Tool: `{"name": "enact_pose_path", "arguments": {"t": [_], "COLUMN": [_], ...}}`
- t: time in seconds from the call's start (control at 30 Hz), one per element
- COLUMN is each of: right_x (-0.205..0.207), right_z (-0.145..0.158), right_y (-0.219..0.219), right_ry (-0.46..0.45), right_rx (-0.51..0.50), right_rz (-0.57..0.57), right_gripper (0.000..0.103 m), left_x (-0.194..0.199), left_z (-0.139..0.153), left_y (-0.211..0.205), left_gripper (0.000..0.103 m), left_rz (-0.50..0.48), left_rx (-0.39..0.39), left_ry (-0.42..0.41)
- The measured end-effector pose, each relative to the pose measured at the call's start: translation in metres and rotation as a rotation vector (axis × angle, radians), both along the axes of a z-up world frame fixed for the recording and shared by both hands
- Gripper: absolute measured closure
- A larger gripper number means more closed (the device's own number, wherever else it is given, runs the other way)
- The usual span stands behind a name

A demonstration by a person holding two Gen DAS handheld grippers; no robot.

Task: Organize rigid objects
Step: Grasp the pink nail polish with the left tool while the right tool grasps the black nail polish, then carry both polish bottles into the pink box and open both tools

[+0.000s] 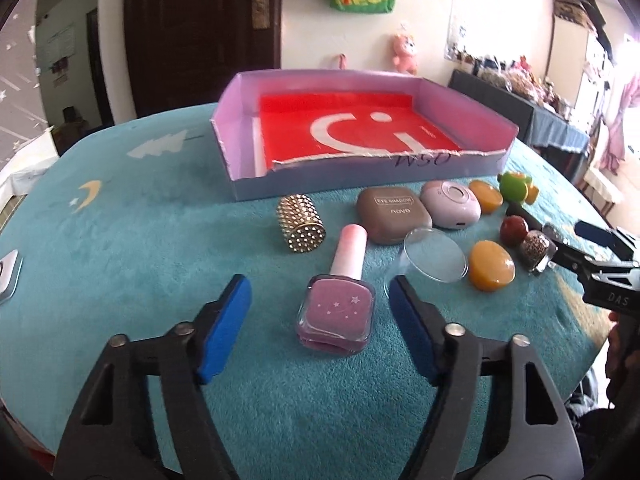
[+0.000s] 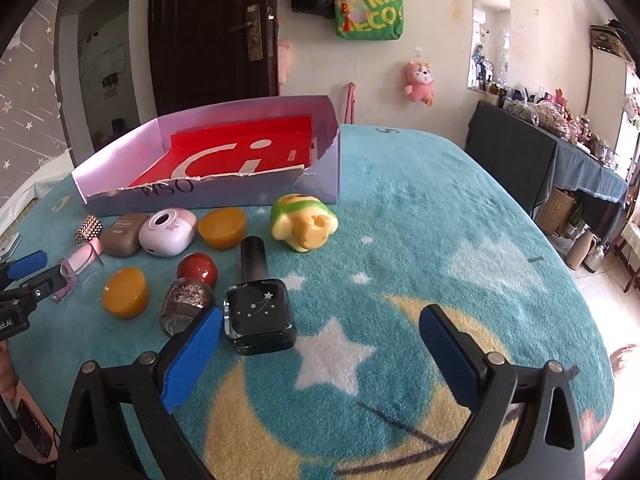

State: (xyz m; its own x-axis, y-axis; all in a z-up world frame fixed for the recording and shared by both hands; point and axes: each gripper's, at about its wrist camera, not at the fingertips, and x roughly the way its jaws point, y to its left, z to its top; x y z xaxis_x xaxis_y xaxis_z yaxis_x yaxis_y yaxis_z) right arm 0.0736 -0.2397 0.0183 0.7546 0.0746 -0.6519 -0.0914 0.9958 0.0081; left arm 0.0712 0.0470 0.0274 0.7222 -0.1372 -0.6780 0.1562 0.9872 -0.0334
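Note:
A pink nail polish bottle [image 1: 335,312] lies on the teal blanket, cap pointing away. It sits between the blue pads of my left gripper [image 1: 318,286], which is open and touches nothing. Just beyond the bottle rests a clear round lid [image 1: 436,254]. In the right wrist view a black nail polish bottle [image 2: 260,314] with white stars lies just ahead of my right gripper [image 2: 323,314], close to its left pad. That gripper is open too, and its pads are off the bottle. A shallow lilac box [image 1: 240,184] with a red liner stands behind the objects.
Between the box and the grippers lie a gold studded cylinder [image 1: 301,222], a brown eye shadow case [image 1: 392,214], a lilac round device [image 1: 450,204], two amber ovals [image 1: 491,266], a red ball [image 2: 197,267], a glitter bottle [image 2: 184,306] and a green toy [image 2: 302,222].

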Motion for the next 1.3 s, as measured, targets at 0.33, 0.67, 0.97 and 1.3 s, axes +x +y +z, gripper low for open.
{"name": "enact_pose_path", "arguments": {"t": [0.33,0.67,0.97,1.3], "right_x": [0.013,0.006,0.016,0.092], "right_z": [-0.005,0.005,0.026,0.076], "right_y": [0.008,0.017,0.015,0.03], "right_ry": [0.049,0.016,-0.024,-0.045], "right_rx": [0.054,0.043,0.064,0.009], "right_rz": [0.142,0.19,0.221,0.292], "right_gripper": [0.063,0.065,0.065,0.065], "left_x": [0.009,-0.001,0.017,0.092], "left_z": [-0.004,0.013,0.044,0.076], "left_y": [-0.007,-0.008,-0.008,-0.023], "left_gripper": [0.068,0.068,0.068,0.068], "left_rz": [-0.057,-0.064,-0.07,-0.099], "left_rx": [0.001,-0.007,-0.017,0.051], "left_ry": [0.034,-0.014,-0.085,-0.073]}}
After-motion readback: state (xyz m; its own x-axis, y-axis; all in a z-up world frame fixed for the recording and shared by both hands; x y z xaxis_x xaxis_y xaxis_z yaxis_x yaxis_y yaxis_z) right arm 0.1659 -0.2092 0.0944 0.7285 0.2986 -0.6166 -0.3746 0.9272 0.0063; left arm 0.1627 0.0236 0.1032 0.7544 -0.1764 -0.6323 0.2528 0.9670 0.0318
